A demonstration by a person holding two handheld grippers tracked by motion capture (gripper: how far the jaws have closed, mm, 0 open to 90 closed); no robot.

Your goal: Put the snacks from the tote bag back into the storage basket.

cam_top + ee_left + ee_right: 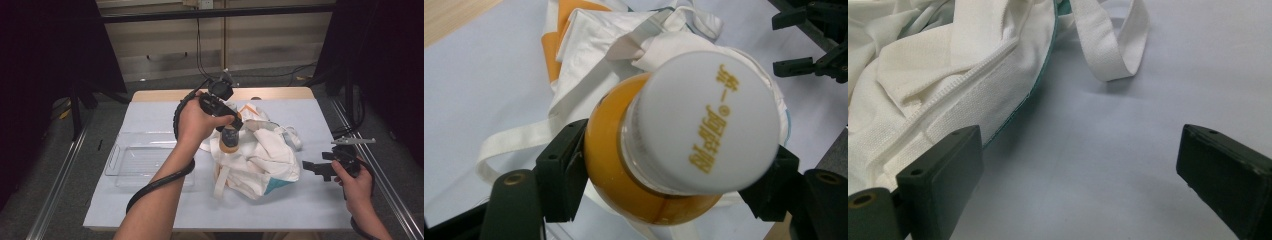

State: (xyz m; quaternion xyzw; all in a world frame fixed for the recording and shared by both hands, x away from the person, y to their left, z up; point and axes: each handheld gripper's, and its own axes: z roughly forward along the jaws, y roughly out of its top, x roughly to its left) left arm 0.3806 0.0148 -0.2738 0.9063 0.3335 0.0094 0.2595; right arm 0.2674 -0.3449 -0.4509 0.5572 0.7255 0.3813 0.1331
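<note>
Orange-filled bottle (644, 165) with a broad white cap (704, 117) printed in yellow characters, centre of the high view, raised over the bag; in the left gripper view it sits low and central. Left gripper (231, 131) clamped on it, both black jaws pressed against the orange body below the cap, spread about two thirds wide. Below and to the right of the bottle: a crumpled white cloth bag (260, 155) with orange panels, teal edging and loose webbing straps (1110, 45), lying at centre frame on a pale blue-grey table cover (150, 205). Clear plastic tray (135, 162) at left of centre, just beside the bag. Right gripper (320, 169) at the right of the frame, near the bag's right edge and apart from it, jaws standing wide with bare cover between them. A strip of bare wood (150, 95) shows along the far table edge. Open cover along the near edge and at the far left corner. Grey floor, metal rails (55, 185) down both sides, dark curtains in the upper corners, cables on the floor beyond the table.
</note>
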